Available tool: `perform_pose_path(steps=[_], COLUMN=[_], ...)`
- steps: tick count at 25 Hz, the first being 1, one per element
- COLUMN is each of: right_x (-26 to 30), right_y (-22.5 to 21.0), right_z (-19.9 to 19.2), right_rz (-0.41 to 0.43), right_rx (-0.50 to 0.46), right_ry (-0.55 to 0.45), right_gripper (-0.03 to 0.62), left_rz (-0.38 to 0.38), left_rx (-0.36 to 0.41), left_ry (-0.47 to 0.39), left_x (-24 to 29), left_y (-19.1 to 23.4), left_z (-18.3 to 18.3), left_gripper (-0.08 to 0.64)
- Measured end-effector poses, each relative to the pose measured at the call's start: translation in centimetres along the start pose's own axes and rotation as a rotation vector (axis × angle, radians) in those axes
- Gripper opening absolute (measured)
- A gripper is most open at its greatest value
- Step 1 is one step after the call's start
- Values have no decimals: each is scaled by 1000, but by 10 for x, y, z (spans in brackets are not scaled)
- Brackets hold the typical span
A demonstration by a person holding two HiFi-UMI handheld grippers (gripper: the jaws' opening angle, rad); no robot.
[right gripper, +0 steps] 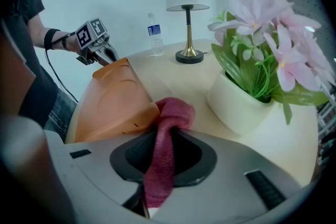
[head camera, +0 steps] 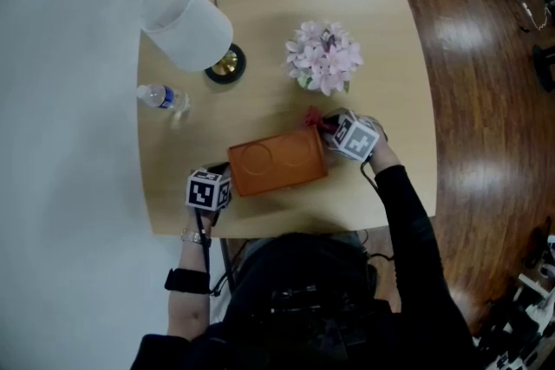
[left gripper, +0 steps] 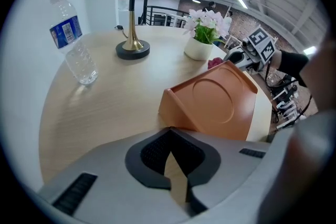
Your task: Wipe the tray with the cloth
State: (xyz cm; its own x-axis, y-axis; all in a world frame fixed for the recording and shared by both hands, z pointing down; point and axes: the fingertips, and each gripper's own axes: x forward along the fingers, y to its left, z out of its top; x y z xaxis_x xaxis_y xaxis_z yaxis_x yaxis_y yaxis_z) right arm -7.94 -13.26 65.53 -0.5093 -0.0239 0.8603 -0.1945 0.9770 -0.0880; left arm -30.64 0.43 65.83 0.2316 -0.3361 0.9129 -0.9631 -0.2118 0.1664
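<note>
The orange tray (head camera: 277, 162) lies near the front edge of the desk (head camera: 381, 30), its floor with the round recess facing up. The right claw (right gripper: 169, 134) is clamped on a dark pink cloth (right gripper: 173, 113). The fabric runs up between the pads, and its bunched end sits against the tray's rim at the far right corner, just beside the white pot of pink flowers (right gripper: 247, 105). The left claw (left gripper: 169, 132) points steeply down at the tray's opposite, near left corner. Its pads meet at the tips with nothing between them (only a sliver of desk shows in the wedge behind), and the tips are right at the tray's side wall. I cannot tell whether they touch it. Further back on the desk stand a lamp (head camera: 186, 26) and a water bottle (head camera: 163, 98), well apart from the tray.
</note>
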Motion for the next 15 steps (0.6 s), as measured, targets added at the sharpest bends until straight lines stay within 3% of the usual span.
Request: perform_pose_path(steps=[8, 15], right_x=[-12, -30], right_y=[39, 50], right_z=[-20, -54], right_rz=[5, -101], right_rx=[65, 288], right_ry=[6, -38], right_gripper=[80, 80], left_rz=[-17, -30], left_rx=[36, 43], left_ry=[9, -18], left_x=[1, 8], left_y=[-5, -21], left_z=[-6, 5], left_gripper=[0, 0])
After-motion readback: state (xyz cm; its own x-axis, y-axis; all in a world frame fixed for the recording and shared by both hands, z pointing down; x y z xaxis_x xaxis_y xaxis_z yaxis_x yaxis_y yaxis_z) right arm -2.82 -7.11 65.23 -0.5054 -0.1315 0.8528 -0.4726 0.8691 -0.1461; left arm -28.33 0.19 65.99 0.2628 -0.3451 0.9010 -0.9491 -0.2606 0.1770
